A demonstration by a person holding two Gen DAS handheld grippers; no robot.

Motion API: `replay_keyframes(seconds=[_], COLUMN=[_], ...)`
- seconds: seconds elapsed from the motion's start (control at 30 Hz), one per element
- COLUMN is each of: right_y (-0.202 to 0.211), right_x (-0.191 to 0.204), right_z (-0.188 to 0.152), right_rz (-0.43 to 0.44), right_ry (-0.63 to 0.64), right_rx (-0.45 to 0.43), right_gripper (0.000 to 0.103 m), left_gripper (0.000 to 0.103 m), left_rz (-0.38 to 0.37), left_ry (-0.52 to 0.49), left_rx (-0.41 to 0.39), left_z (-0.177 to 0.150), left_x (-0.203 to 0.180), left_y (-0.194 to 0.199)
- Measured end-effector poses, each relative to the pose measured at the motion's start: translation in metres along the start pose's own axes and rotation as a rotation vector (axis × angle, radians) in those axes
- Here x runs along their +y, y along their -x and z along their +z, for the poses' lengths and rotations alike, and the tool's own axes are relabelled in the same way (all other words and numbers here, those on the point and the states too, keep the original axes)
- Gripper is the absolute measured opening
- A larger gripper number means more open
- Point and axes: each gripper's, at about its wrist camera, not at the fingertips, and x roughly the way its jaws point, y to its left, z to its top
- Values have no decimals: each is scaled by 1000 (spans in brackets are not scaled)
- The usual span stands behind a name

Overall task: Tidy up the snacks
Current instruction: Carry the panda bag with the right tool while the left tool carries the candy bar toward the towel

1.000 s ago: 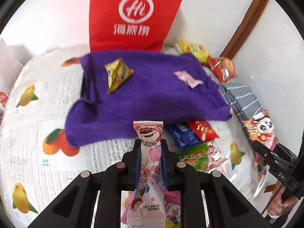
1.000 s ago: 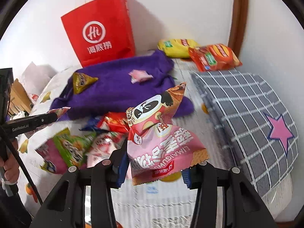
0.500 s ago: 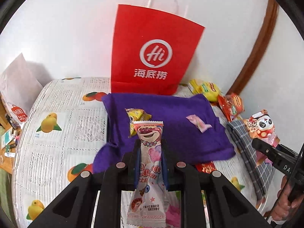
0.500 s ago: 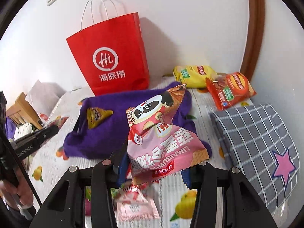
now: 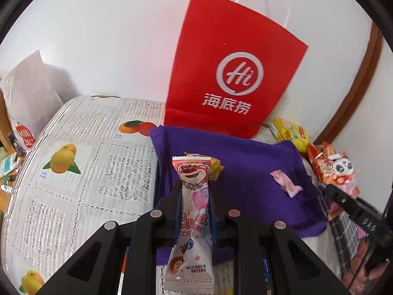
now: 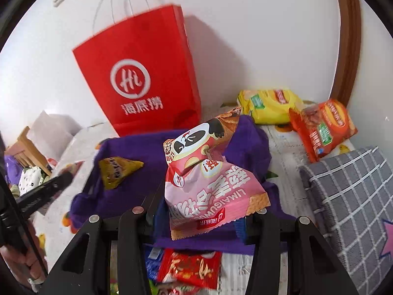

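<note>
Both my grippers have lifted toward the tall red paper bag [image 5: 235, 66] at twelve o'clock. Left gripper [image 5: 194, 196] clamps a slim pink bear-print sachet [image 5: 192, 211]; right gripper [image 6: 201, 211] pinches a pink panda-print packet [image 6: 208, 179]. Bagging step; next, I judge, clear the rim.

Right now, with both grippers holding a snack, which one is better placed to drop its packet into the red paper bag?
Probably left: the left gripper, shut on the slim bear packet, points nearer the red bag.
</note>
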Motion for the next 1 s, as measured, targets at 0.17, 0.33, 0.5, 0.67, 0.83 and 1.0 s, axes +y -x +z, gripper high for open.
replay_keyframes(seconds=[0.17,0.33,0.5,0.67,0.83,1.0], right_y=[-14,-18,-20,-23,-28,-24], right_x=[-7,-12,-12,-9,-3,-3], right_z=[-7,-10,-14,-20,-22,-23], right_rz=[2,-15,-57,-58,-60,-43], right_ry=[-11,-15,3,16,34,24], right_rx=[-13,-7,-4,0,9,-1], right_gripper=[46,46,46,46,46,46], left_gripper=[18,18,18,18,18,18], left_rz=[14,23,24,33,53,56], left_ry=[9,20,26,40,53,50], left_rx=[-1,0,-12,14,16,7], left_z=[-6,-10,-12,-17,-19,-20], left_x=[6,11,10,10,14,14], left_y=[-11,-15,-14,-21,-25,-23])
